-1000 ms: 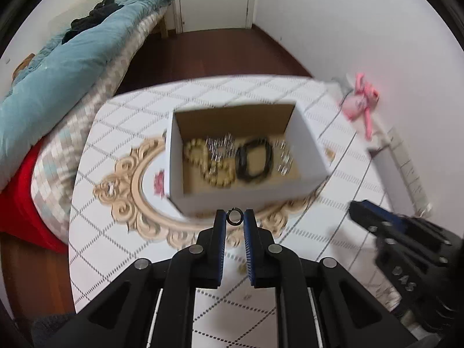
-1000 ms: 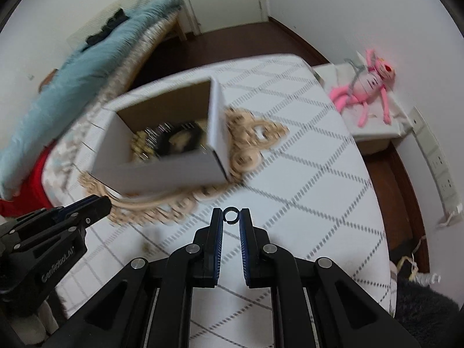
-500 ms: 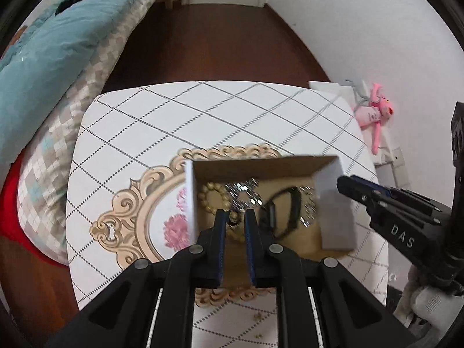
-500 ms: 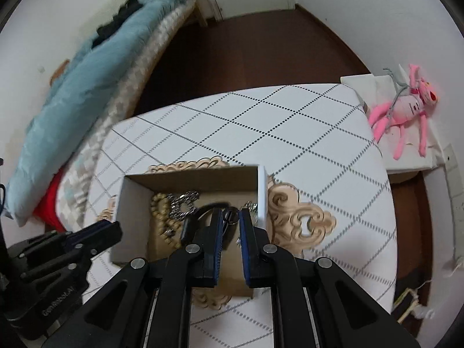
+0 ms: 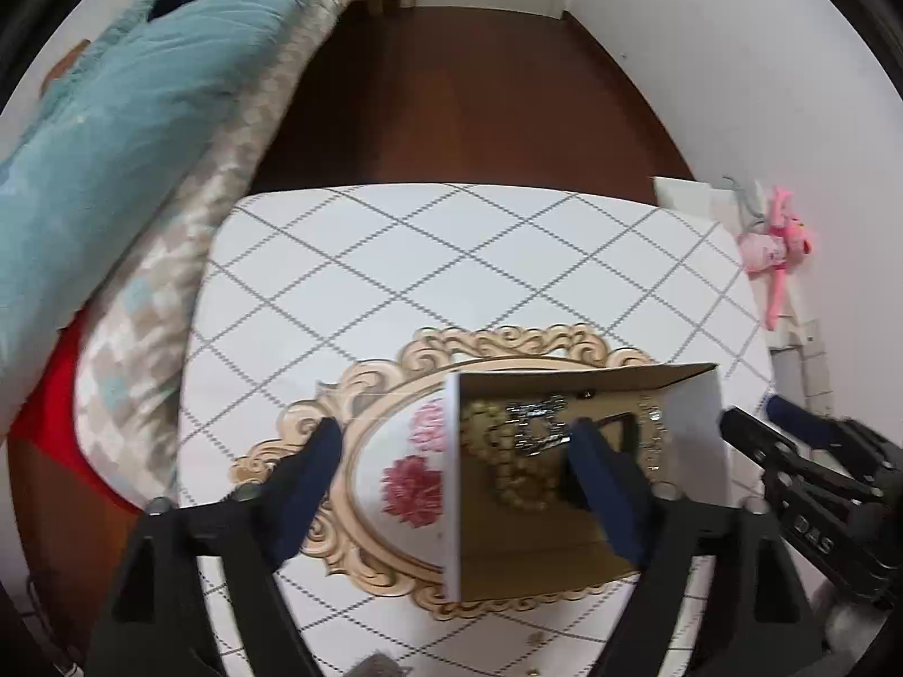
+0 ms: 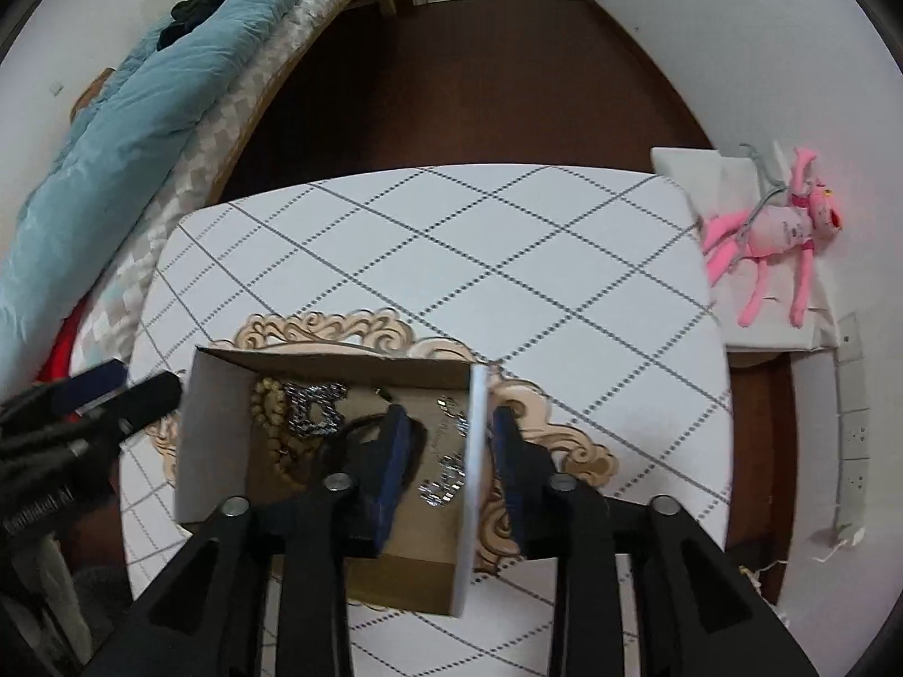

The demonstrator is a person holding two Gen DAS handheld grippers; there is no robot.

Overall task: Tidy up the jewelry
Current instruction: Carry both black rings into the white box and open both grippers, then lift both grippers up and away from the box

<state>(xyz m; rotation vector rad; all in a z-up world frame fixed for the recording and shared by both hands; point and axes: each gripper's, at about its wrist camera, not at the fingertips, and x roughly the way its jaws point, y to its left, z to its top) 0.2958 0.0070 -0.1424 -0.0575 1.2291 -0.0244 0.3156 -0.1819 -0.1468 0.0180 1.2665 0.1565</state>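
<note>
Jewelry is gathered in the open white cardboard box (image 6: pixel 214 440), straddled by the spread left gripper (image 5: pixel 457 460) and right gripper (image 6: pixel 448 443), both empty.

An open cardboard box (image 6: pixel 214 440), white outside and brown inside, sits low in the frame, left of centre in the right wrist view and right of centre in the left wrist view (image 5: pixel 694 440). Inside lie a tan bead bracelet (image 6: pixel 271 423) at its left, a sparkly silver chain piece (image 6: pixel 313 409) beside it, a black band (image 6: pixel 361 429) in the middle, and small glittering pieces (image 6: pixel 446 479) at its right.
</note>
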